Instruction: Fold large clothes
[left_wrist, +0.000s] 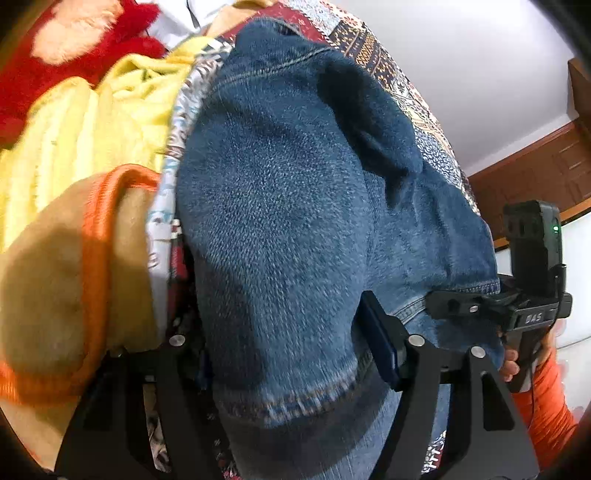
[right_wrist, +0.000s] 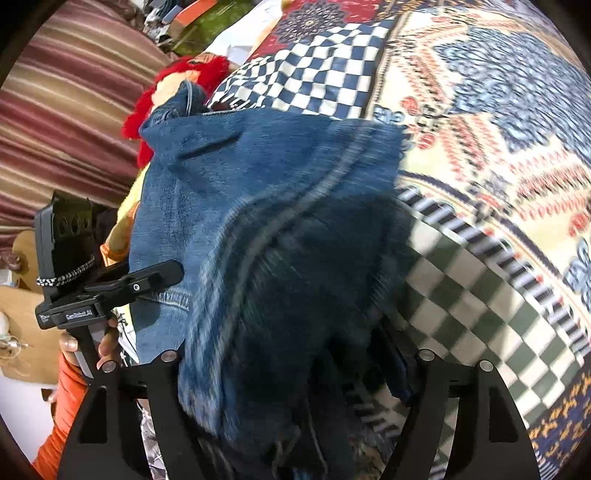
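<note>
Left view, my fingers: the left gripper (left_wrist: 291, 354) stands with its jaws apart and the jeans (left_wrist: 295, 206) draped between them; one dark pad (left_wrist: 380, 343) lies along the hem, and I cannot tell whether it presses.
Left view, surface: a patterned bedcover (left_wrist: 413, 99) runs under the denim to the upper right.
Left view, room: white wall (left_wrist: 480, 55) beyond, with brown wooden panelling (left_wrist: 535, 173) at the right edge.
Left view, beside the denim: yellow cloth (left_wrist: 92, 125) and a red furry item (left_wrist: 55, 44) to the left, an orange-trimmed tan garment (left_wrist: 74, 280) below them.
Left view, other hand: my right gripper (left_wrist: 465, 306) reaches in at the right, an orange sleeve (left_wrist: 543, 413) behind it.
Left view, jeans: mid-blue, stitched hem nearest me, a dark fold at top.
Right view, my fingers: the right gripper (right_wrist: 295, 373) is spread wide, blurred denim (right_wrist: 266, 221) heaped over the gap; grip unclear.
Right view, surface: checked and floral bedcover (right_wrist: 498, 147) to the right.
Right view, room: striped fabric (right_wrist: 74, 103) at upper left.
Right view, jeans: lying on the cover, a pale seam crossing, darker bundle nearest me.
</note>
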